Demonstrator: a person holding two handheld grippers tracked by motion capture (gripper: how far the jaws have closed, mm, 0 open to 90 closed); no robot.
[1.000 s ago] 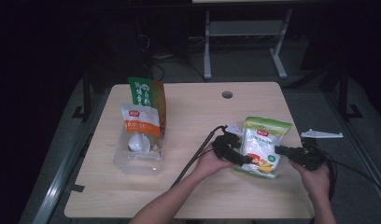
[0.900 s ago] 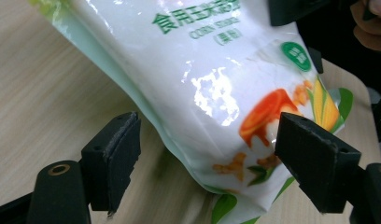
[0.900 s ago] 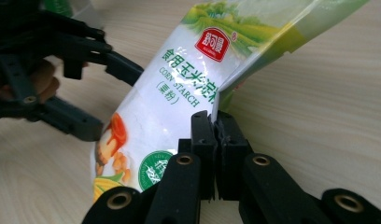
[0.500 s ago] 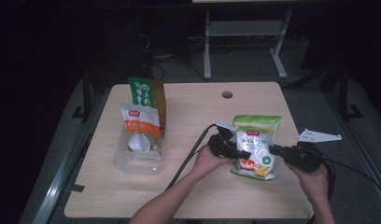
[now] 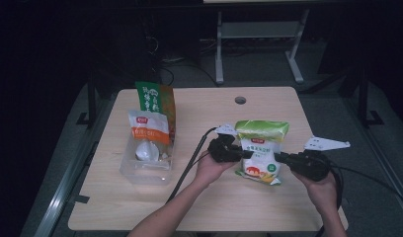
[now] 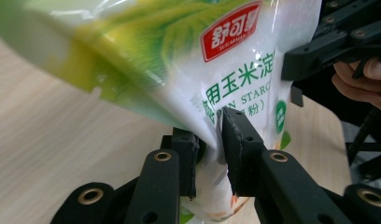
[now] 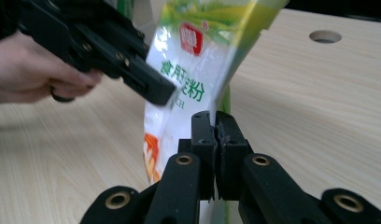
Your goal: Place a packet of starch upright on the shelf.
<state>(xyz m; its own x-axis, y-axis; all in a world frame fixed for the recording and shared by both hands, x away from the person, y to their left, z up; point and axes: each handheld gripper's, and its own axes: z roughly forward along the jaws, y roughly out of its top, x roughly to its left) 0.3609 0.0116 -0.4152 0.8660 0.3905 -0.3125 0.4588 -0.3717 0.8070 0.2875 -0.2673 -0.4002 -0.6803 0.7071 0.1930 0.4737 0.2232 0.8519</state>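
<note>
Since the earlier frame, the starch bag (image 5: 261, 150) has come upright at centre right of the high view, and my left claw (image 6: 215, 140) has just been closing, now pinching its left edge. My right claw (image 7: 215, 122) clamps the opposite edge. It looks soft, slick and bottom-heavy, so I'd grip the seams.
</note>
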